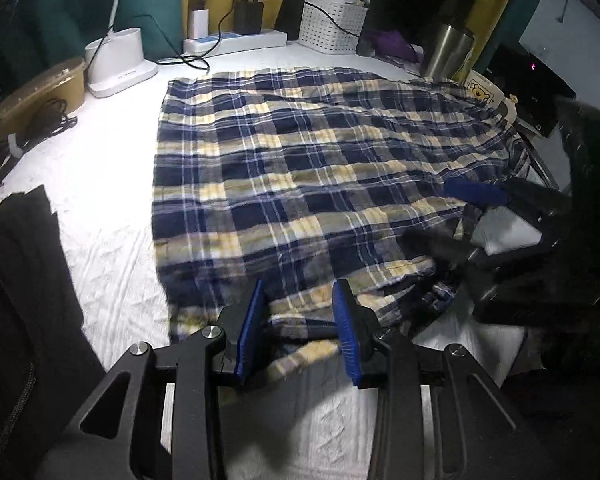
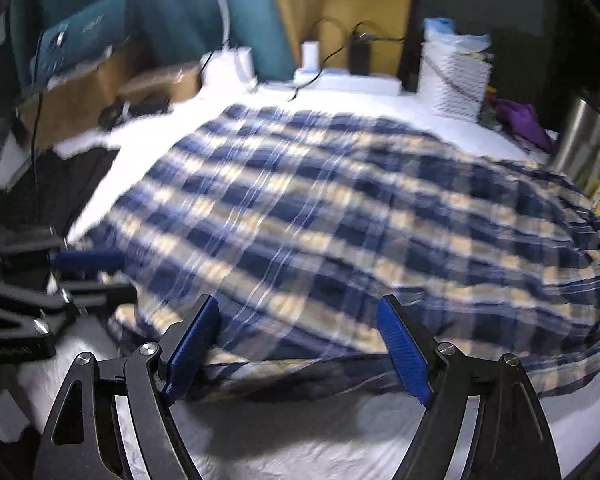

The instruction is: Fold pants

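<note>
**A:** On the white table (image 1: 112, 240) the plaid pants (image 1: 300, 168) lie spread flat, near hem bunched. Why?

**B:** Probably so both can pinch it. Left gripper (image 1: 300, 320) and right gripper (image 2: 300, 344) gape, unclenched, hem between the pads, holding nothing.

no legible text, labels or numbers anywhere

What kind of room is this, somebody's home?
Probably a home, likely a desk or table covered with a white cloth. Plaid pants lie on it, with a power strip with chargers, a white basket and a steel tumbler behind.
</note>
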`<state>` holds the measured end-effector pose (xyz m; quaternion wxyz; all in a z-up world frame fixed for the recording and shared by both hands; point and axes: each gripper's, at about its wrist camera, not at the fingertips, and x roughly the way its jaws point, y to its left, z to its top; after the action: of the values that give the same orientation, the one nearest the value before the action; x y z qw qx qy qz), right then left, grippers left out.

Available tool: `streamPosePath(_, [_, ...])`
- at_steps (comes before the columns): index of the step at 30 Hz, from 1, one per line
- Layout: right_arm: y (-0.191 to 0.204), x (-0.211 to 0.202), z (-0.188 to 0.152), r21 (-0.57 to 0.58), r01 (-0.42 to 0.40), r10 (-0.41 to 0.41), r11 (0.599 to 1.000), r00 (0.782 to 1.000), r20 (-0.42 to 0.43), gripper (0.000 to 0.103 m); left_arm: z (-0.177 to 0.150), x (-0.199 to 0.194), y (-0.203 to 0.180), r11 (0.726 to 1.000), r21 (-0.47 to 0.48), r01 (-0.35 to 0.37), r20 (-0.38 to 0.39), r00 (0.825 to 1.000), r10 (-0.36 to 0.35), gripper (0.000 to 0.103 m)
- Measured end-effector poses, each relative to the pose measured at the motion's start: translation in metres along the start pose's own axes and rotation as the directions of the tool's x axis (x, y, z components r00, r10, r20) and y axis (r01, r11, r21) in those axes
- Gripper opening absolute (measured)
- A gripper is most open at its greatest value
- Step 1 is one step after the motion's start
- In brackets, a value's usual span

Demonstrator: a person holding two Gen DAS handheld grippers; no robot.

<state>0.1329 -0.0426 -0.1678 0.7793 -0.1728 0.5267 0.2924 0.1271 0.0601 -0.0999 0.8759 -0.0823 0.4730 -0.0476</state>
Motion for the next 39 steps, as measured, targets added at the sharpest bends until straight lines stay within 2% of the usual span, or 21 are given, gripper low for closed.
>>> streamPosePath(7, [0.006, -0.004, -0.016, -0.023, 0.008, -0.008, 1.000, 1.000, -0.019, 0.082, -0.016, -0.015, 0.007, 1.000, -0.030, 0.001, 0.009, 1.000, 0.000, 0.035])
streamPosePath(13, [0.008, -0.011, -0.023, -0.013, 0.015, -0.015, 1.000, 1.000, 0.001, 0.082, -0.020, -0.030, 0.034, 0.990, -0.121, -0.072, 0.049, 0.996, 0.079, 0.035])
streamPosePath(15, [0.008, -0.011, -0.023, -0.014, 0.011, -0.011, 1.000, 1.000, 0.003, 0.082, -0.020, -0.028, 0.043, 0.983, -0.159, -0.097, 0.046, 0.993, 0.105, 0.042])
streamPosePath(16, [0.008, -0.012, -0.023, -0.016, 0.008, -0.008, 1.000, 1.000, 0.003, 0.082, -0.020, -0.027, 0.046, 0.980, -0.174, -0.098, 0.046, 0.993, 0.107, 0.051])
streamPosePath(19, [0.007, -0.013, -0.024, -0.017, -0.002, 0.002, 1.000, 1.000, 0.003, 0.082, -0.021, -0.024, 0.049, 0.976, -0.201, -0.084, 0.036, 0.995, 0.093, 0.054])
streamPosePath(23, [0.002, -0.015, -0.026, -0.011, -0.023, 0.023, 1.000, 1.000, 0.007, 0.082, -0.021, -0.020, 0.037, 0.984, -0.177, -0.032, 0.043, 0.998, 0.040, 0.054])
streamPosePath(27, [-0.005, -0.016, -0.026, 0.012, -0.022, 0.022, 1.000, 1.000, 0.019, 0.082, -0.017, -0.012, 0.017, 0.992, -0.123, -0.031, 0.043, 0.998, 0.036, 0.054])
streamPosePath(28, [-0.006, -0.016, -0.027, 0.016, -0.024, 0.024, 1.000, 0.999, 0.023, 0.082, -0.016, -0.010, 0.015, 0.993, -0.115, -0.033, 0.047, 0.998, 0.039, 0.053])
streamPosePath(29, [-0.007, -0.017, -0.027, 0.017, -0.026, 0.026, 1.000, 0.999, 0.024, 0.082, -0.016, -0.008, 0.012, 0.993, -0.104, -0.049, 0.055, 0.997, 0.055, 0.044])
streamPosePath(30, [-0.007, -0.017, -0.028, 0.017, -0.029, 0.028, 0.999, 0.999, 0.026, 0.082, -0.015, -0.008, 0.010, 0.993, -0.097, -0.063, 0.055, 0.996, 0.068, 0.032])
streamPosePath(31, [-0.008, -0.017, -0.028, 0.017, -0.032, 0.031, 0.999, 0.999, 0.028, 0.082, -0.015, -0.007, 0.009, 0.992, -0.091, -0.085, 0.050, 0.995, 0.090, 0.008])
streamPosePath(39, [-0.011, -0.015, -0.024, 0.014, -0.054, 0.053, 0.998, 0.998, 0.022, 0.082, -0.018, -0.022, -0.001, 0.981, -0.007, -0.194, 0.054, 0.979, 0.194, 0.006])
